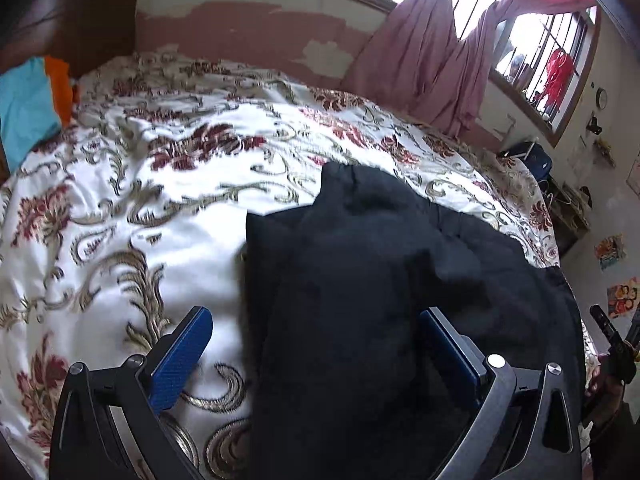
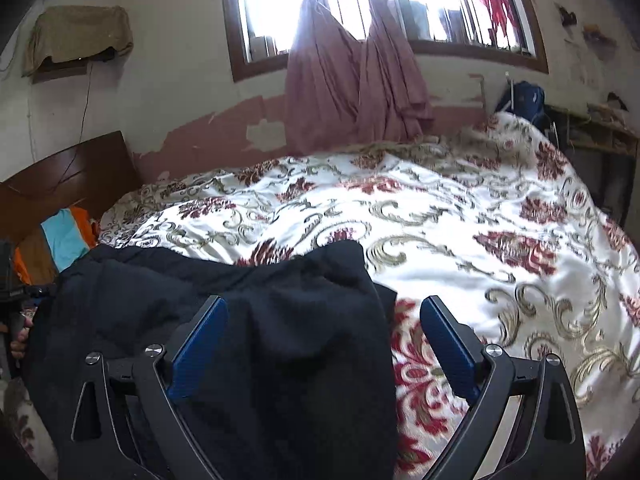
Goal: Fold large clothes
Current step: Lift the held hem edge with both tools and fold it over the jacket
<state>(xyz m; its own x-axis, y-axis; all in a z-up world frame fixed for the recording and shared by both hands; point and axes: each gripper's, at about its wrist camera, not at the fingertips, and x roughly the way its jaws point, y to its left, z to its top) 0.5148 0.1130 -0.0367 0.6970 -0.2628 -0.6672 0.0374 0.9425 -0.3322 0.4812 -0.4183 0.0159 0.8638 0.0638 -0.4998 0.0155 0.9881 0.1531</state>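
Observation:
A large black garment lies bunched on the floral bedspread near the bed's front edge. My left gripper is open, its blue pads wide apart, with the garment's left part lying between them. In the right wrist view the same black garment lies at lower left on the bedspread. My right gripper is open too, its jaws straddling the garment's right edge. Neither gripper pinches the cloth. The other gripper shows at the far right edge of the left wrist view.
A wooden headboard and blue and orange folded cloth sit at the bed's head. Pink curtains hang at the barred window beyond the bed. A dark bag and a shelf stand past the bed's foot.

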